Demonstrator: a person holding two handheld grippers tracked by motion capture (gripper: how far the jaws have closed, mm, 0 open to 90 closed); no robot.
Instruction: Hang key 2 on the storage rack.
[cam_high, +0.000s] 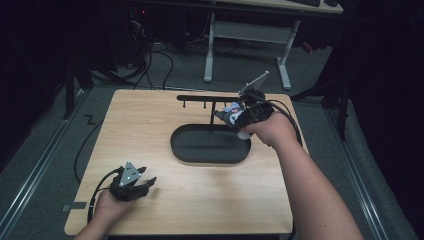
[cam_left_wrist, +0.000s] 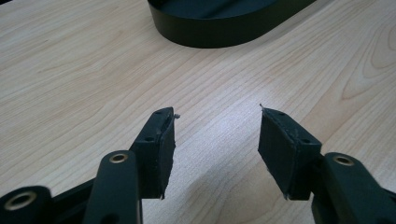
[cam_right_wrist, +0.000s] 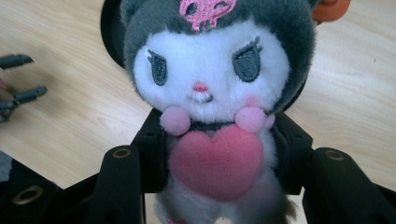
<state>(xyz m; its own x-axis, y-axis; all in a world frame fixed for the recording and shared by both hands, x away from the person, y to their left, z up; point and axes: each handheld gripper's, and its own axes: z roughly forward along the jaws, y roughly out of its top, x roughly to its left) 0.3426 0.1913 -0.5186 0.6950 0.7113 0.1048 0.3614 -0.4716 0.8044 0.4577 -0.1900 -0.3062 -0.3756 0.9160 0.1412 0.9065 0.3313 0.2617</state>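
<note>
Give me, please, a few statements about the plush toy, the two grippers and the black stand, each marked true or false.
1. The right gripper is shut on the plush toy. True.
2. The left gripper holds the toy. False: its jaws stand open over bare table.
3. The toy's chest bears a pink heart. True.
4. The toy lies in the black oval tray. False: it is held above the tray's right end, near the hanger bar.

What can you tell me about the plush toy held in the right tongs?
The plush toy is a small soft doll with a white face, a dark grey hood bearing a pink skull emblem, stitched grey eyes, pink cheeks, two pink pompoms and a pink heart on its chest. It looks like fuzzy fabric. The right tongs clamp its body from both sides, holding it upright, facing that camera, over the far right end of the black oval tray.
</note>
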